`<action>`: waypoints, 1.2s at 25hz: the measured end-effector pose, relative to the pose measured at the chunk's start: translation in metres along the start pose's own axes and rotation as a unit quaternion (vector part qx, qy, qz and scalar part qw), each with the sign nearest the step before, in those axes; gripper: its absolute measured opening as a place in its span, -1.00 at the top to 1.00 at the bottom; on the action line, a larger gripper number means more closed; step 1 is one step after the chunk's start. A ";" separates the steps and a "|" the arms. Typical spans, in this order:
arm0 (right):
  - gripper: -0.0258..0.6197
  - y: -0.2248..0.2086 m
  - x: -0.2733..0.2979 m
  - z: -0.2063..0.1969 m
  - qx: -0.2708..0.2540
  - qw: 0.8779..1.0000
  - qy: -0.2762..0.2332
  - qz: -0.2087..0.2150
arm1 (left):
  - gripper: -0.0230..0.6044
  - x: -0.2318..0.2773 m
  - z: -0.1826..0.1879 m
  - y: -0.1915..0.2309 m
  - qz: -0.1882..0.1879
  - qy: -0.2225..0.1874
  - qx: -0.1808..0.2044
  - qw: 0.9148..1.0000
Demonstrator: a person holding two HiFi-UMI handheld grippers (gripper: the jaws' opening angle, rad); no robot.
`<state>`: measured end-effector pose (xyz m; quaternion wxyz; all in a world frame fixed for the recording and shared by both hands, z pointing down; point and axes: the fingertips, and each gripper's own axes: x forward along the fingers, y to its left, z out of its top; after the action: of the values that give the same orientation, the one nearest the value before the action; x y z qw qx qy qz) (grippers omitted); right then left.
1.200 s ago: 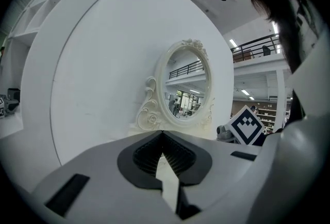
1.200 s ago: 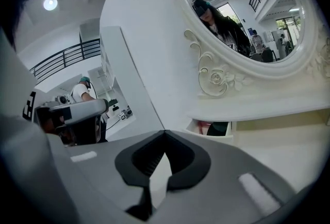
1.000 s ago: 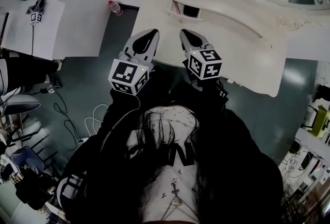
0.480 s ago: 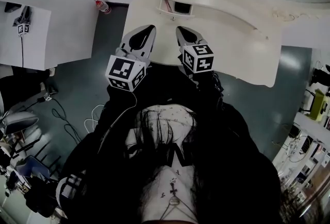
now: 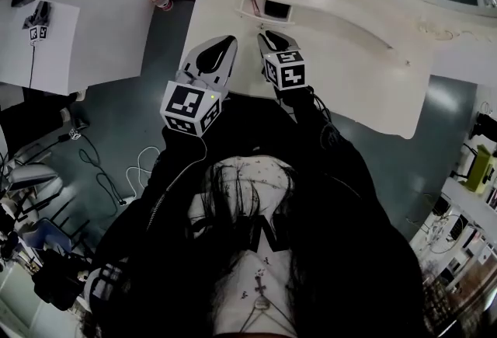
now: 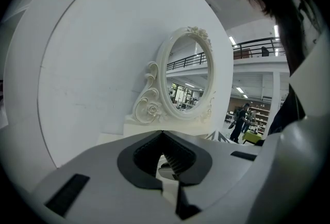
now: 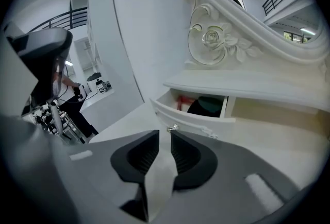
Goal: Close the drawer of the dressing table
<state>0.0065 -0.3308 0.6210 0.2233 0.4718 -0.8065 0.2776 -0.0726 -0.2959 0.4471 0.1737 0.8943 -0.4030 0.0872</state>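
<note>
Over the last second the right gripper [image 5: 270,38] has advanced across the dressing table [image 5: 213,26] toward the drawer [image 5: 264,8], and the gap between them is clearly smaller. The left gripper [image 5: 221,47] has kept its place beside it and takes no part. I judge the approach nearly complete and the push not yet begun: the drawer stands pulled out, just ahead of the right jaws and slightly to their right, with no contact visible. In the right gripper view the right gripper [image 7: 164,135] has its jaws a narrow slit apart with nothing between them, and the small metallic knob [image 7: 172,127] sits just beyond their tips. The left gripper [image 6: 162,135] has its jaws closed tip to tip, empty, pointing at the oval mirror [image 6: 188,79]. The drawer front [image 7: 191,120] is smooth, cream-painted and gently curved. Inside lie a dark item and something red, neither identifiable. The table surface is plain, matt and hard-looking. The mirror frame carries raised scrollwork and a carved rose [image 7: 212,37]. The jaw pads are dark and ribbed.
</note>
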 end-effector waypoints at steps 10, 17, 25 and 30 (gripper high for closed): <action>0.63 -0.015 0.023 -0.005 0.027 0.999 0.021 -0.017 | 0.93 -0.001 -0.001 0.002 0.011 0.011 0.010 1.000; 0.63 -0.017 0.027 -0.005 0.027 0.999 0.017 -0.021 | 0.93 0.000 0.007 0.010 0.020 0.004 0.014 1.000; 0.63 -0.022 0.034 0.001 0.033 0.999 0.015 -0.020 | 0.93 0.001 0.007 0.010 0.022 0.007 0.018 1.000; 0.63 -0.026 0.039 0.005 0.040 0.999 0.012 -0.022 | 0.93 -0.003 0.006 0.018 0.032 0.008 0.021 0.999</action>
<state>0.0115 -0.3688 0.6477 0.2197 0.4950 -0.7814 0.3100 -0.0883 -0.3069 0.4445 0.1554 0.8839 -0.4277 0.1082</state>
